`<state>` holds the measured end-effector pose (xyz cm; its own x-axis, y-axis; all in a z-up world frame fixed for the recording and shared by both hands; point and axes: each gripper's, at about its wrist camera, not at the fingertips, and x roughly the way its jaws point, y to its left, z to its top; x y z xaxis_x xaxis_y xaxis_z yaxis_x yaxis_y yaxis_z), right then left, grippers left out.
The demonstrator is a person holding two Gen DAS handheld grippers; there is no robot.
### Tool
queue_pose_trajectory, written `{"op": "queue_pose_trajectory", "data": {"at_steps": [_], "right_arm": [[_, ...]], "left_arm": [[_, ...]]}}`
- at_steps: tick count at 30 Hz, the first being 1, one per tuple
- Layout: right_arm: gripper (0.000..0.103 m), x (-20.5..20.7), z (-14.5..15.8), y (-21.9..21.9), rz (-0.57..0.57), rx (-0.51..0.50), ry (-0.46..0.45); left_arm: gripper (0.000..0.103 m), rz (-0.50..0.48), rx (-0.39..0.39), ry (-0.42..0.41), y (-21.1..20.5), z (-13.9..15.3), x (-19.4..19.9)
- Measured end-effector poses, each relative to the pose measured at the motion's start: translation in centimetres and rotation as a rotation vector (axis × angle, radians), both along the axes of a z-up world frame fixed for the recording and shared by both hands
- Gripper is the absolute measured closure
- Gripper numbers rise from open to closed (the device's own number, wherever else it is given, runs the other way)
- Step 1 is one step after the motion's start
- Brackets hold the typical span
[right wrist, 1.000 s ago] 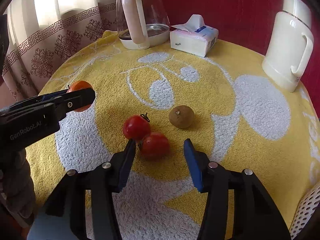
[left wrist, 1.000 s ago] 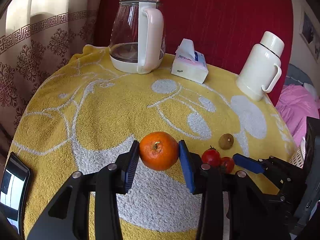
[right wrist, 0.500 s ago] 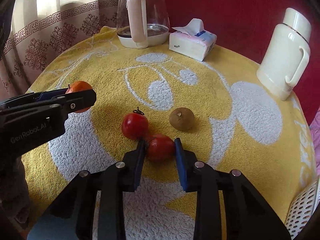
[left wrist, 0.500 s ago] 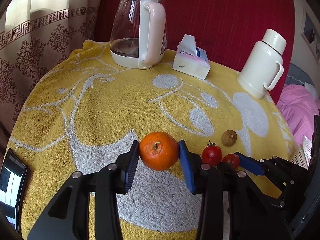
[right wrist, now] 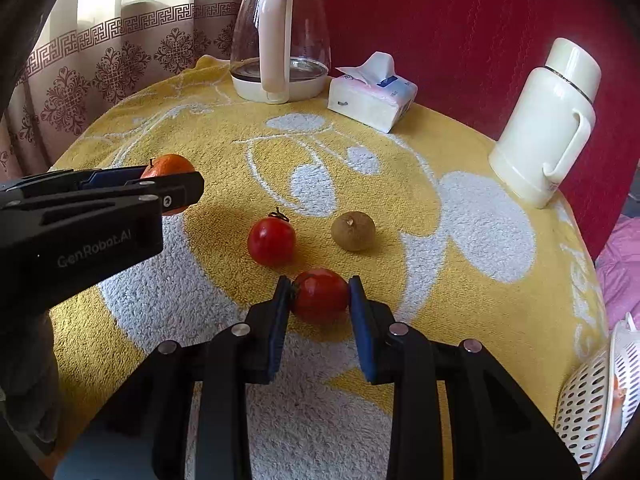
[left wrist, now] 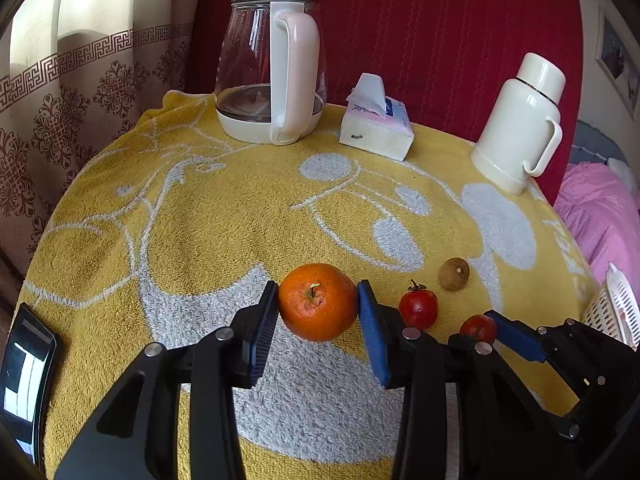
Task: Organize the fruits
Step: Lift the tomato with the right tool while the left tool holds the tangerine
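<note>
Towel [left wrist: 224, 216] covers round table, red curtain [left wrist: 440, 40] behind, patterned drape [left wrist: 80, 92] left.

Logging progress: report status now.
Left hand-held gripper shut on orange. Right hand-held gripper shut on tomato. Second tomato loose. Nothing blocking.

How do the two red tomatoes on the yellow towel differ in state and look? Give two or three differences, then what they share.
The nearer tomato sits clamped between the right gripper pads; the farther tomato lies free on the towel, touched by nothing. The farther tomato shows a dark stem on top; on the nearer tomato no stem is plainly visible. Both are small, round, glossy and red.
</note>
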<state>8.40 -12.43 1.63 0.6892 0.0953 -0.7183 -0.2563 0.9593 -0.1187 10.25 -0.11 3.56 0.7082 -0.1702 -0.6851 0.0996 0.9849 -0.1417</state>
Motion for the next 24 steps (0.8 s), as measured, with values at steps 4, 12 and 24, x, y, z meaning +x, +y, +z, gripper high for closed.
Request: {"op": "queue_pose_trajectory", "data": {"at_steps": [4, 12, 24], "right_arm": [[0.073, -0.4, 0.3, -0.1, -0.023, -0.021, -0.017], [0.073, -1.3, 0.7, -0.1, -0.043, -0.062, -0.054], [0.073, -2.2, 1.2, -1.0, -0.069, -0.048, -0.069]], "left_arm": [[0.063, -0.008, 0.003, -0.003, -0.3, 0.0, -0.1], [0.063, -0.028, 0.018, -0.015, -0.9, 0.0, -0.5], [0.063, -0.048, 0.046, -0.038, -2.0, 0.3, -1.2]]}}
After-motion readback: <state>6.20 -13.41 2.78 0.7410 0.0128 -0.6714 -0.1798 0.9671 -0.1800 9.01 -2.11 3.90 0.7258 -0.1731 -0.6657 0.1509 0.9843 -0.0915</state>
